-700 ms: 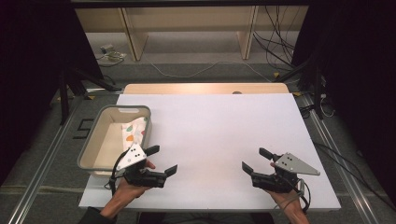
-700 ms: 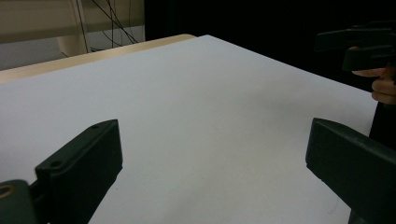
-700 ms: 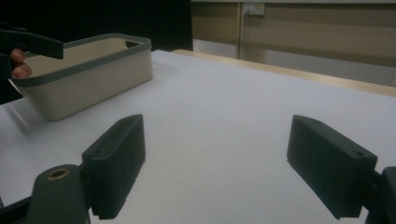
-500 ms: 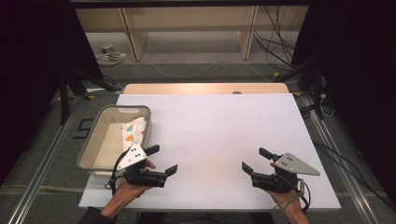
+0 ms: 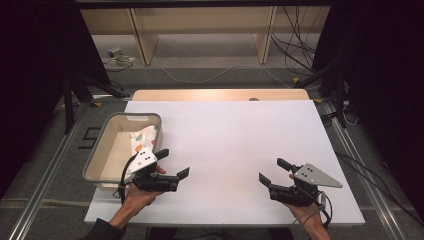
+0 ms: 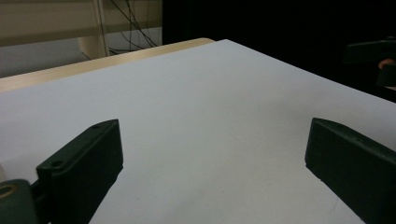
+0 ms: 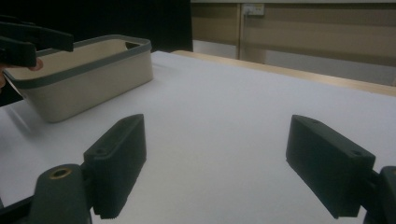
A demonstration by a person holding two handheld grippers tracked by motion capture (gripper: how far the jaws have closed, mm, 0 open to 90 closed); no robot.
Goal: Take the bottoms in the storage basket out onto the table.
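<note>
A white counter [image 5: 225,145] is seen from above. At nine o'clock a grey-rimmed beige bin [image 5: 100,155] holds a spotted cloth [image 5: 142,138]; no writing can be read. At seven o'clock the left hand-held gripper [image 5: 175,162] is held with jaws apart, empty. At five o'clock the right hand-held gripper [image 5: 272,171] is likewise spread, empty.

This looked like a lab or recording studio set up for filming handwork. A white table [image 5: 235,150] stood in the middle of the frame on a grey carpeted floor [image 5: 210,77], ringed by metal rails [image 5: 45,165] at the left and right edges. Black curtains [image 5: 30,60] closed off both sides. Loose cables [image 5: 295,55] and a power strip [image 5: 116,53] lay at the top, beside plain wooden shelving [image 5: 200,30].
</note>
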